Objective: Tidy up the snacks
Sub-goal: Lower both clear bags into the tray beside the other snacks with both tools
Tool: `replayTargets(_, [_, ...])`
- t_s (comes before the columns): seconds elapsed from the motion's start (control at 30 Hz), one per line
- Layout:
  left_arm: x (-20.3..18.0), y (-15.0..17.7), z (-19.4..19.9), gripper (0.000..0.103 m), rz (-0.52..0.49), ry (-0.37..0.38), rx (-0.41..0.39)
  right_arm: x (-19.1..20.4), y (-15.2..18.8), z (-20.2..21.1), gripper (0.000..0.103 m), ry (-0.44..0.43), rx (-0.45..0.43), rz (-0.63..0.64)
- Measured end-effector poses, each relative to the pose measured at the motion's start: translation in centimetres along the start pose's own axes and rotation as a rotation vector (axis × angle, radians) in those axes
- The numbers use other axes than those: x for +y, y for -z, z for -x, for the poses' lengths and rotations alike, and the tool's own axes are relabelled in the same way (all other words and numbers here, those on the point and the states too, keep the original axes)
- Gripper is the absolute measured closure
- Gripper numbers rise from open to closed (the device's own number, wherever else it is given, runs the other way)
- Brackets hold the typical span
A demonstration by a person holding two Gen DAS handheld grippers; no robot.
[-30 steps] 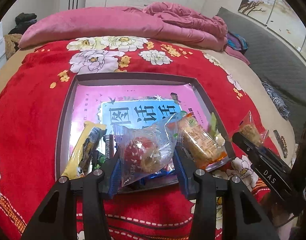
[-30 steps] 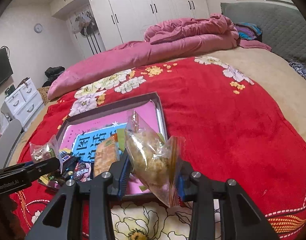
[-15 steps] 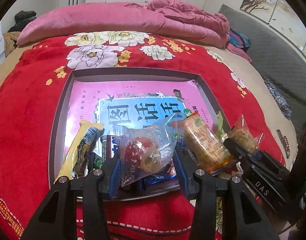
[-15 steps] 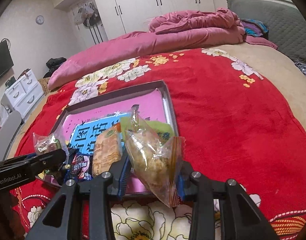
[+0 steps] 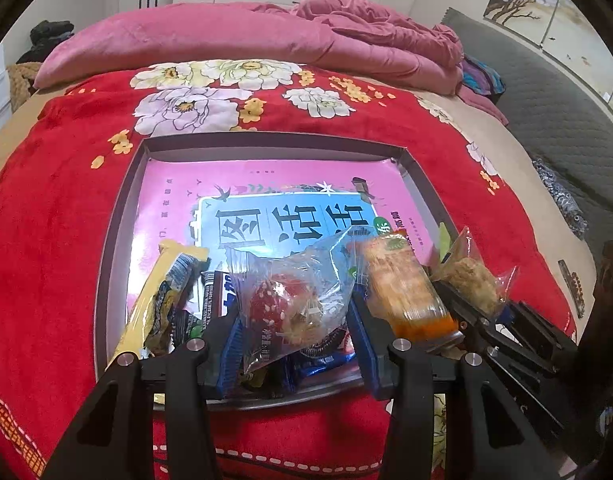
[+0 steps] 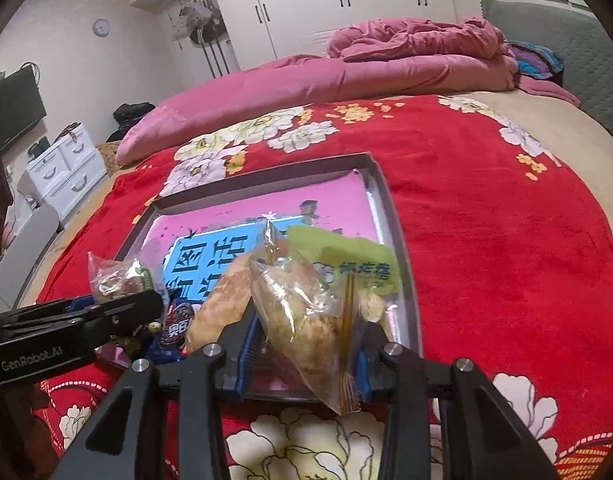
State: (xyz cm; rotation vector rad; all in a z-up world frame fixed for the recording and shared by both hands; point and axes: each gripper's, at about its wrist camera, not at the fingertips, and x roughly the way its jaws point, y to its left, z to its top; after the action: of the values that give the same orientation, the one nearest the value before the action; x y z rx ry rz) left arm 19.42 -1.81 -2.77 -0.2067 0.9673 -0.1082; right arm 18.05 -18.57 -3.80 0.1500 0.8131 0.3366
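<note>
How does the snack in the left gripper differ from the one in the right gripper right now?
The left gripper holds a clear bag with a red, speckled snack; the right gripper holds a clear bag with a tan, crumbly snack. The red one's bag has blue print, the tan one's an orange edge strip. Both are clamped above the tray's near end.

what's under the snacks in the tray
A pink book with a blue title panel lies flat in the tray under the snacks. Its near edge is covered by them.
</note>
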Motion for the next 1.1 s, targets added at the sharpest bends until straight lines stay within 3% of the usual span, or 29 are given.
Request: replayTargets(1.1, [-0.5,-0.3,-1.7,0.052,-0.008,-0.013,0.036,-0.8,-0.2,0.2,0.058,0.015,-0.02,-0.031])
